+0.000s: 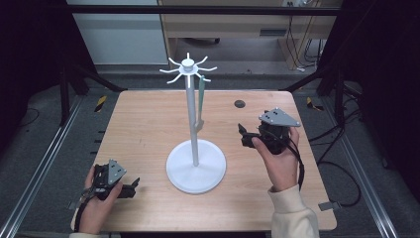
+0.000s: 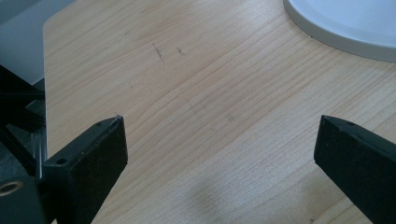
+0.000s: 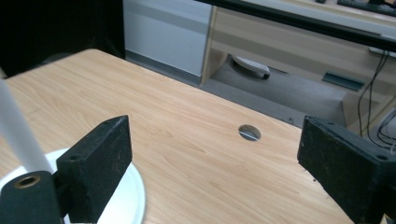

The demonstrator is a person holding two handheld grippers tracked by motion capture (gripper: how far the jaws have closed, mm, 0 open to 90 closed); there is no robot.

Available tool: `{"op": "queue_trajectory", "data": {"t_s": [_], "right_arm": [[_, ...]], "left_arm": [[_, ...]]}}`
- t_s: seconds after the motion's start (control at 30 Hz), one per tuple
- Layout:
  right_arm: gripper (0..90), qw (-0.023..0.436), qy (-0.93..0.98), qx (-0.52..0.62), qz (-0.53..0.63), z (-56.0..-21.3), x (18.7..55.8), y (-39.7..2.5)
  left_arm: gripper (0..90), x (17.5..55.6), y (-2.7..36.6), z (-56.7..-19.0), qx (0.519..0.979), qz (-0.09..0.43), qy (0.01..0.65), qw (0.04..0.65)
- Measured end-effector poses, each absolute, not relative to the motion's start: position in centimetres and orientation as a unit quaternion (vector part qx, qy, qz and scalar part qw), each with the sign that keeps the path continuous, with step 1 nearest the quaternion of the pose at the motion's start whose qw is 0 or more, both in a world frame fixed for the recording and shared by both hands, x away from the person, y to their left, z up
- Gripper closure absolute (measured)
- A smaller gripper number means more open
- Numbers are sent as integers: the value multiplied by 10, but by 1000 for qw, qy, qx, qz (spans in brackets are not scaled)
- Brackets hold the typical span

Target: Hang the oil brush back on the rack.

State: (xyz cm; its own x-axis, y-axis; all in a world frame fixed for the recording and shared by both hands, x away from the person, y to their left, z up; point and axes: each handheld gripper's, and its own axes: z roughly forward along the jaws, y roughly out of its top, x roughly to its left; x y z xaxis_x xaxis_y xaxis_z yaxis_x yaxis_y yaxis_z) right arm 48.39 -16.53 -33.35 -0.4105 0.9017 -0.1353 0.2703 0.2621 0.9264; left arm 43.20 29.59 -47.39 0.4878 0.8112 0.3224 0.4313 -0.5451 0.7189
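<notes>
Light wooden table (image 1: 148, 124) is filling the middle of the high view, dark floor surrounding it. Left gripper (image 1: 130, 188) is sitting at lower left, jaws spread wide, holding nothing, hovering over bare wood in its own view. Left hand (image 1: 96, 208) is gripping its body, forearm entering from the bottom edge. Right gripper (image 1: 241, 133) is standing at centre right, jaws likewise wide apart and empty, pointing left toward the stand. Right hand (image 1: 277, 158) is wrapping it from below. White hook stand (image 1: 192, 119) is rising upright at frame centre, long axis vertical, round base (image 1: 195, 171) resting on the table, a pale green item (image 1: 200, 101) hanging from one hook.
</notes>
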Motion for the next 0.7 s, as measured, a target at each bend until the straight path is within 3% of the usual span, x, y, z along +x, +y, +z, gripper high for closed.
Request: {"op": "queue_trajectory", "data": {"t_s": [0.7], "right_arm": [[106,351,712,479,375,-391,492,-213]], "left_arm": [[23,432,297,-473,807,338,389,288]]}}
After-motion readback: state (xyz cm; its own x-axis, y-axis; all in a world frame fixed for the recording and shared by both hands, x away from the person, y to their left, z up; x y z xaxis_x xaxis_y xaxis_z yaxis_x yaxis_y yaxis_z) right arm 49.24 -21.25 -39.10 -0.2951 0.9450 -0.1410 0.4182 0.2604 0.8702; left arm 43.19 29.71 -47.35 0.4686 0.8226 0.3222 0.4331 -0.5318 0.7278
